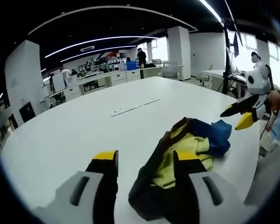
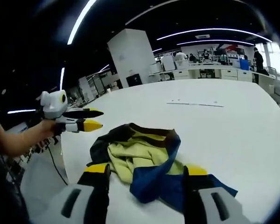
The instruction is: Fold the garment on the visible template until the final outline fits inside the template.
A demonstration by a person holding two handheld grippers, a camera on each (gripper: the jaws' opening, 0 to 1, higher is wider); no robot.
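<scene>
White and smooth, the bench (image 1: 84, 126) spreads wide ahead of both your pairs of jaws, with a thin pale strip (image 1: 134, 106) lying flat on it well beyond the garment (image 1: 182, 158). That garment is a crumpled heap of dark navy, yellow-green and blue cloth; in the left gripper view it lies just ahead of your left gripper (image 1: 147, 163), reaching under and around its right jaw, while the left jaw stands over bare bench. In the right gripper view the garment (image 2: 144, 161) sits between and just ahead of the jaws of your right gripper (image 2: 147, 172), a blue fold running toward the right jaw. Both pairs of jaws stand spread apart, yellow tips clear, gripping nothing. Your right gripper (image 1: 240, 115) comes into the left gripper view from the right, hovering above the bench edge beyond the blue cloth; your left gripper (image 2: 84, 119) comes into the right gripper view from the left, held in a hand (image 2: 39, 130). The room behind is an open office: white square pillars (image 1: 179, 51), long ceiling light strips (image 1: 98, 44), desks and a few people far off. No writing can be read.
</scene>
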